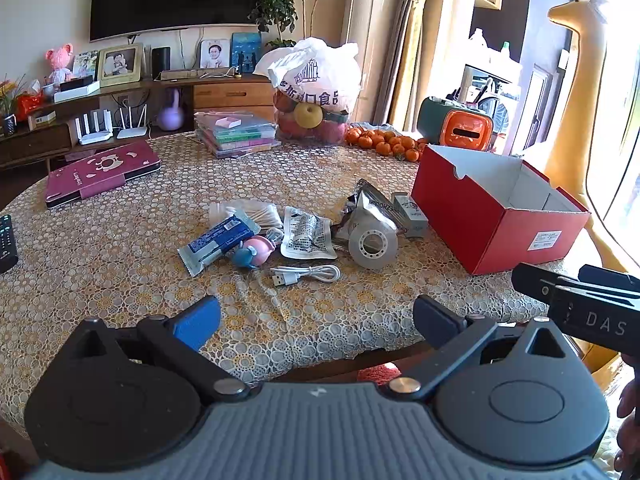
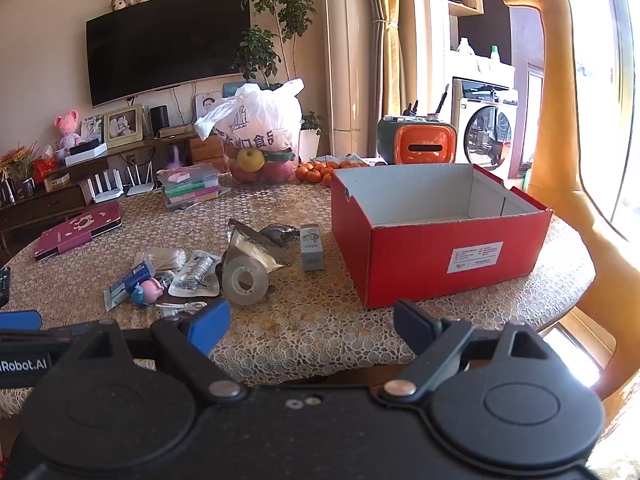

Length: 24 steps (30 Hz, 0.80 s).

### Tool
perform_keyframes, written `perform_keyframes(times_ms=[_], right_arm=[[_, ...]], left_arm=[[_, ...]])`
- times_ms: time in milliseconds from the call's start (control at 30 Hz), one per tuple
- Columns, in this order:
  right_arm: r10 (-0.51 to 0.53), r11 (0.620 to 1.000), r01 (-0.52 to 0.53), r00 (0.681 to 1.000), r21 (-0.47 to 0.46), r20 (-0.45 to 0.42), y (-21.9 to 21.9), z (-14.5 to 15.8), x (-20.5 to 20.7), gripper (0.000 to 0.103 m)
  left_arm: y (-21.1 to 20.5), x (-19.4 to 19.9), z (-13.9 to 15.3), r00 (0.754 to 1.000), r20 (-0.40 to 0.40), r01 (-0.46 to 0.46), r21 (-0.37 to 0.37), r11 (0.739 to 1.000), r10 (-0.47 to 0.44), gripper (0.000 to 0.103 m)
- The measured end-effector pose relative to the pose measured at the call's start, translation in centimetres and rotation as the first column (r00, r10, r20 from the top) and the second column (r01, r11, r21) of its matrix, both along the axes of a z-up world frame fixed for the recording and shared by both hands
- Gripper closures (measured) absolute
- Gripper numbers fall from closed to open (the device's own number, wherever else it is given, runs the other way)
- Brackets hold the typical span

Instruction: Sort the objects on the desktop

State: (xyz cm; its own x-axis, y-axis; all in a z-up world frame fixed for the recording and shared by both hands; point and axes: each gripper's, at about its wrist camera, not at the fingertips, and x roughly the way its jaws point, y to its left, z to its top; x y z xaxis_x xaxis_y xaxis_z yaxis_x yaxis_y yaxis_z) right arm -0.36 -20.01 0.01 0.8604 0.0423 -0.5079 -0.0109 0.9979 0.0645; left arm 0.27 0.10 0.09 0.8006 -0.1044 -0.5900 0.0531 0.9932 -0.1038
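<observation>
Both tongs, left (image 1: pixel 316 322) and right (image 2: pixel 311 326), are open and hold nothing, at the near edge of the surface (image 1: pixel 120 248). The white cable (image 1: pixel 306 274) lies ahead of the left tongs, nearer to them, its length across; the red box (image 2: pixel 440 248) stands toward the right edge.

Strong daylight floods in from the window (image 2: pixel 624 100) at the right edge, blown out white; the bench (image 1: pixel 120 248) is evenly lit and sharp, fisheye bending the frame edges.

left hand-held gripper (image 1: pixel 316 320) and right hand-held gripper (image 2: pixel 312 326) both hover side by side, jaws spread wide, holding nothing.
</observation>
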Motion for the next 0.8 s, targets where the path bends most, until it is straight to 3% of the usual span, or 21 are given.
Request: perform_keyframes(times_ms=[367,800], right_arm=[[0.068,0.998,-0.068,0.998,0.013,0.013,0.5,-0.5,1.6,0.014],[0.147,0.989,-0.146,0.989,-0.03,0.028,1.6,-1.7,6.5,0.014]], left_arm=[[0.4,0.9,0.0,0.999,0.039,0.012,-0.006,1.0,-0.012,0.0],[2.7,4.6,-1.4,0.987,0.085,-0.142,0.047,0.989,0.137,0.0]])
